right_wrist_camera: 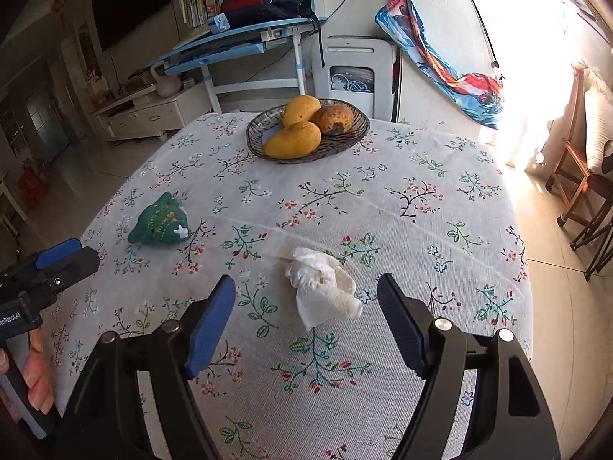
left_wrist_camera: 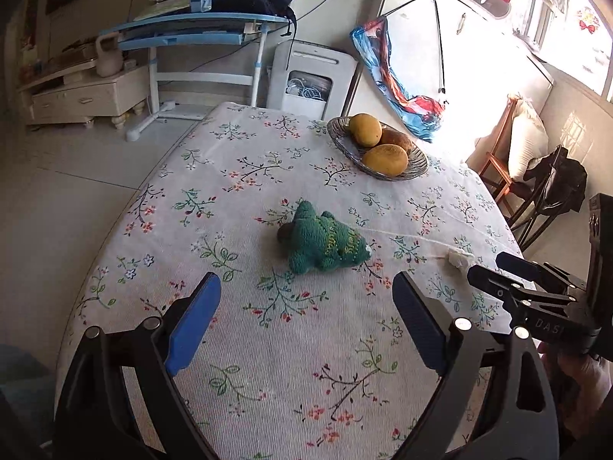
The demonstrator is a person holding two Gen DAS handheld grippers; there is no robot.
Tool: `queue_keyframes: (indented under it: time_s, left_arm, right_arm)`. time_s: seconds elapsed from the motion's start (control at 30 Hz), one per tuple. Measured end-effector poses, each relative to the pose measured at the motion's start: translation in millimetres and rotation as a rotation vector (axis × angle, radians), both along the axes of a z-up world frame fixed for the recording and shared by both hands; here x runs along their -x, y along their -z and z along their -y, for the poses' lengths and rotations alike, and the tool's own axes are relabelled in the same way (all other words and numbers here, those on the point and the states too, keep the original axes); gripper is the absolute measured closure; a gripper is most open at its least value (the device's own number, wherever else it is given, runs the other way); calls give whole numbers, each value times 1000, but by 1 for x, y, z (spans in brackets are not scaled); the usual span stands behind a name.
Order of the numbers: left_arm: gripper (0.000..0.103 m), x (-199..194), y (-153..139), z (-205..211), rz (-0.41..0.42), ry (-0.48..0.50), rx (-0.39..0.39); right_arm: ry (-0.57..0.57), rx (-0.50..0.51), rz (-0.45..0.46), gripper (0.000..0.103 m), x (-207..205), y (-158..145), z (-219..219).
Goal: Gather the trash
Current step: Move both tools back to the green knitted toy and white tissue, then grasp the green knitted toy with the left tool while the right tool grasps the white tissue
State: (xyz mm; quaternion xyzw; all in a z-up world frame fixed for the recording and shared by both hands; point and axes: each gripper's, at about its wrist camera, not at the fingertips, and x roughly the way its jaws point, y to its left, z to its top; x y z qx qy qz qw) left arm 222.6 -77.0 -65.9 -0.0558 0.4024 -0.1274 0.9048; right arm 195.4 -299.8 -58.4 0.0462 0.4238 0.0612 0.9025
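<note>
A crumpled white tissue lies on the floral tablecloth, between and just ahead of my right gripper's open fingers, untouched. In the left wrist view the tissue shows small at the right, just beyond the right gripper's tips. My left gripper is open and empty above the cloth, a little short of a green knitted toy. The left gripper also shows in the right wrist view at the left edge, near the toy.
A glass bowl with three mangoes stands at the table's far side; it also shows in the left wrist view. Beyond are a blue desk, a white appliance, a white cabinet and wooden chairs at the right.
</note>
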Motion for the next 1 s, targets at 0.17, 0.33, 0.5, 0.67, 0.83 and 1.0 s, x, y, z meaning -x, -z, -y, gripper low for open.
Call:
queue_keyframes:
  time_s: [0.17,0.33,0.5,0.67,0.83,1.0]
  left_arm:
    - [15,-43,16,23,-34,1,-30]
    - [17,-66,29,32,-73,-17,-69]
    - [49,-59,27,32,-62,28,-39]
    - [53,-36,19,20,-61,44,15]
    - [53,-2,2,2,-25,36,47]
    - [53,31,2,-19,-26,-5,48]
  right_arm:
    - [-27,43,-32,34,-9,6,-8]
    - [1,40,-68,44,-19,14,0]
    - [-2,110,-56,72,-19,12,-5]
    - [-2,78,-47,80,-10,9,-7]
    - [-36,4,-20,80,10,0,-22]
    - [-85,-19,20,80,36,-13,-40]
